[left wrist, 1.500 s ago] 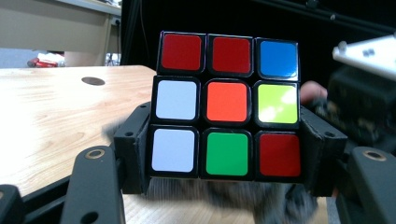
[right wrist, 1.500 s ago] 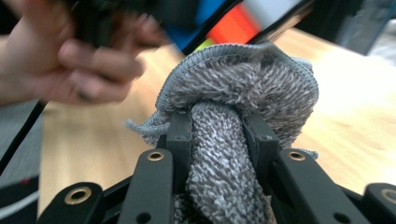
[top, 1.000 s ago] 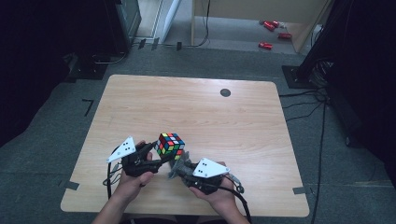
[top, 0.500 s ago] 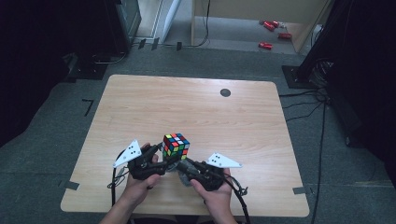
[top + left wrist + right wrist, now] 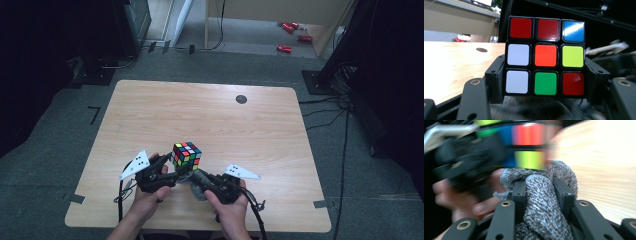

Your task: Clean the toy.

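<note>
Left gripper (image 5: 172, 172): black body; a white three-cornered plate with dark dots on top; a black cable trailing from its near side toward the table's near edge. Right gripper (image 5: 192, 176): same black build, with a like dotted plate and cable. In the gripper views each jaw is a matt dark-grey moulded arm carrying a brass-coloured ringed pivot and small plain holes, ending in a squared pad block. Both forearms appear bare, no sleeve visible, though the frame edge cuts them short.
</note>
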`<state>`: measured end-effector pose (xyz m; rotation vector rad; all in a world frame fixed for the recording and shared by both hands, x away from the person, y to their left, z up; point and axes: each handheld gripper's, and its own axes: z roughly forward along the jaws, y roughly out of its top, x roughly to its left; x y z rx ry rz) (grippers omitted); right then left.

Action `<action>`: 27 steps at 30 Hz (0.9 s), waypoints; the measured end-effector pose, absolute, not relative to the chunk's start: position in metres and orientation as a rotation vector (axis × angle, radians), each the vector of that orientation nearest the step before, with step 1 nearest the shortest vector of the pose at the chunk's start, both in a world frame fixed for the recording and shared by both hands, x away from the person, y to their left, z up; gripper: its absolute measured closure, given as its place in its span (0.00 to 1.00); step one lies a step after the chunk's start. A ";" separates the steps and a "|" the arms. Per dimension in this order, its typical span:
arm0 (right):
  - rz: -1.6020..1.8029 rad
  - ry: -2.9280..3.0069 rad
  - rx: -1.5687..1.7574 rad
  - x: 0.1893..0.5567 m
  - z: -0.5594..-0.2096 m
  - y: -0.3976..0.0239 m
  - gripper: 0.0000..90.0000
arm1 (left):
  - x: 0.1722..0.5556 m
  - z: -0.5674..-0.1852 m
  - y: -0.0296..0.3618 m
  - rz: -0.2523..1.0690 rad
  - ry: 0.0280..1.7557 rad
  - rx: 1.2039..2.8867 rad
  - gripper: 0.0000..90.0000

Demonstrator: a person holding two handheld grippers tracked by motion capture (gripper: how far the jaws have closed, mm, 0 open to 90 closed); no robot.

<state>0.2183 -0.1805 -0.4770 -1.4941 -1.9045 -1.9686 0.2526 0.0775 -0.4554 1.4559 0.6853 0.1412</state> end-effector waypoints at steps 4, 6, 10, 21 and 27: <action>-1.965 -1.893 -1.564 0.218 -0.481 -0.186 0.74 | 0.254 -0.455 0.080 0.145 0.700 1.451 0.38; -1.963 -1.992 -1.484 0.213 -0.478 -0.173 0.74 | 0.253 -0.456 0.078 0.142 0.698 1.455 0.38; -1.918 -2.066 -1.318 0.207 -0.476 -0.154 0.73 | 0.251 -0.458 0.072 0.151 0.678 1.490 0.38; -1.956 -1.843 -1.575 0.220 -0.480 -0.190 0.74 | 0.253 -0.457 0.078 0.156 0.708 1.459 0.38; -1.875 -2.003 -1.343 0.214 -0.478 -0.160 0.73 | 0.250 -0.458 0.071 0.168 0.687 1.495 0.38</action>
